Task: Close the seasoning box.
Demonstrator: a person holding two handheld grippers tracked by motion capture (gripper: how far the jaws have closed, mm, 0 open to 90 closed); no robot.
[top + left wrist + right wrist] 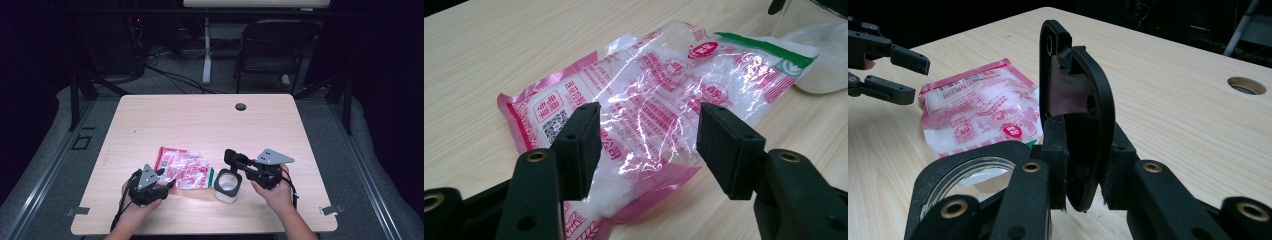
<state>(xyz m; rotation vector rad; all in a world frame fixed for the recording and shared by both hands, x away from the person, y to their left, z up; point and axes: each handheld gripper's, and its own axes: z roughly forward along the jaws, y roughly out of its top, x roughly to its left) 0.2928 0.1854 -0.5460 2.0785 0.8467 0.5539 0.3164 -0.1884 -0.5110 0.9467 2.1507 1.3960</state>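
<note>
high view: on the pale wooden table (200, 115) a crinkled clear plastic bag with pink print and white grains inside (182, 169) lies near the front edge, left of centre. just right of it stands a small white-filled jar with a black rim (228, 186). the left gripper (161, 183) rests at the bag's near left corner; the right gripper (234, 161) sits over the jar, holding something flat and black.

left gripper view: the two black jaws stand apart on either side of the bag's (649, 115) near end, released, with no pad pressing the plastic. the bag's green-edged far end reaches to the jar (824, 55).

right gripper view: the jaws are clenched on a flat black round lid (1078, 125), held on edge, upright, above the open jar (965, 172).

judging from this, the lid is already off and the jar already holds white grains. what seems left is setting the lid back on and perhaps tidying the bag.
</note>
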